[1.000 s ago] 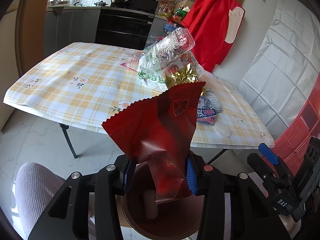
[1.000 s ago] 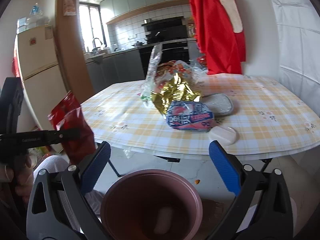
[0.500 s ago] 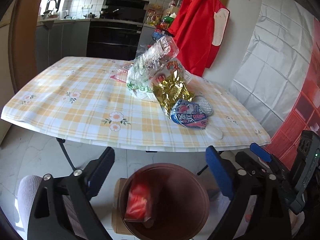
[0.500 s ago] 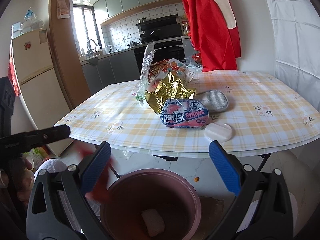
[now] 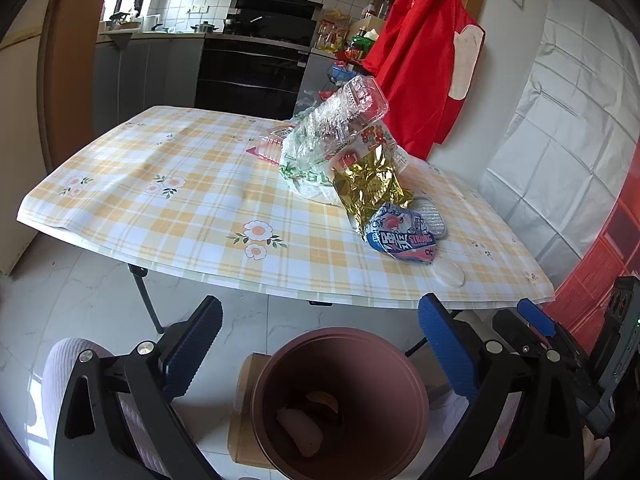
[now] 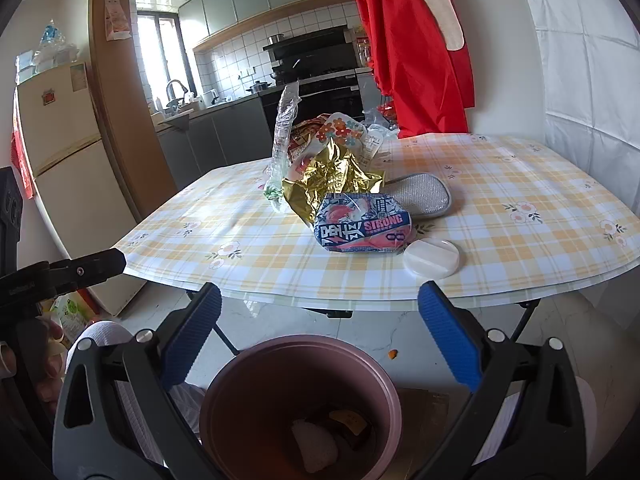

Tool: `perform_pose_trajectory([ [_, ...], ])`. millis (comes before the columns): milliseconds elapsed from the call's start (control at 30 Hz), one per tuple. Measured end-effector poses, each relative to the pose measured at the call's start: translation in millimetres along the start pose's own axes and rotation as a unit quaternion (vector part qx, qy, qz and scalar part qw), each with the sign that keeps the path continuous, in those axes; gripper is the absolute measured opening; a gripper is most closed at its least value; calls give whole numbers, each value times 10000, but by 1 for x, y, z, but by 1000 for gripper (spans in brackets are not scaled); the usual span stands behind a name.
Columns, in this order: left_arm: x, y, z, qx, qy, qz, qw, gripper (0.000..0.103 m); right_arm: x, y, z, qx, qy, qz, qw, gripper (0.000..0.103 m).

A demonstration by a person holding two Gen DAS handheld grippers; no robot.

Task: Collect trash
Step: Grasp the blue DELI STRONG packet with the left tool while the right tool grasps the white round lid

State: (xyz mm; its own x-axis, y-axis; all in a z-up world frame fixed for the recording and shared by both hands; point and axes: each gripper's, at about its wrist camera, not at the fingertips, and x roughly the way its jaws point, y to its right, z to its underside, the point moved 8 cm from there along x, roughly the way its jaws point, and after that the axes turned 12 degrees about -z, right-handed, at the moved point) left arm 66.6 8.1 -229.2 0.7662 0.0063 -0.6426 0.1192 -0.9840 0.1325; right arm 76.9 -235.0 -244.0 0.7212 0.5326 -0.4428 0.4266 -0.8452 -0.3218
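A red cloth garment (image 6: 416, 40) hangs on the white wall behind the counter with yellow checked flowered cover (image 5: 192, 184), and a cream two-door fridge (image 6: 60, 152) stands beside a wooden door frame (image 6: 116, 92).

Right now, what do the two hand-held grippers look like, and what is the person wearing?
Both match: the left hand-held gripper and right hand-held gripper have black angular frames with triangular cut-outs and silver bolts, each ending in two ribbed blue finger pads. The person wears pale ribbed fabric, seen at the knee.
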Motion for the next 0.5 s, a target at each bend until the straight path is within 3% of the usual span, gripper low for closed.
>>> perform_pose_trajectory([
  [333, 3, -2, 2, 4, -53, -55, 10000, 96, -1, 5, 0, 126, -15, 39, 9999, 97],
  [500, 11, -1, -5, 154, 26, -159, 9998, 96, 0, 38, -9, 480, -11, 295, 9984, 97],
])
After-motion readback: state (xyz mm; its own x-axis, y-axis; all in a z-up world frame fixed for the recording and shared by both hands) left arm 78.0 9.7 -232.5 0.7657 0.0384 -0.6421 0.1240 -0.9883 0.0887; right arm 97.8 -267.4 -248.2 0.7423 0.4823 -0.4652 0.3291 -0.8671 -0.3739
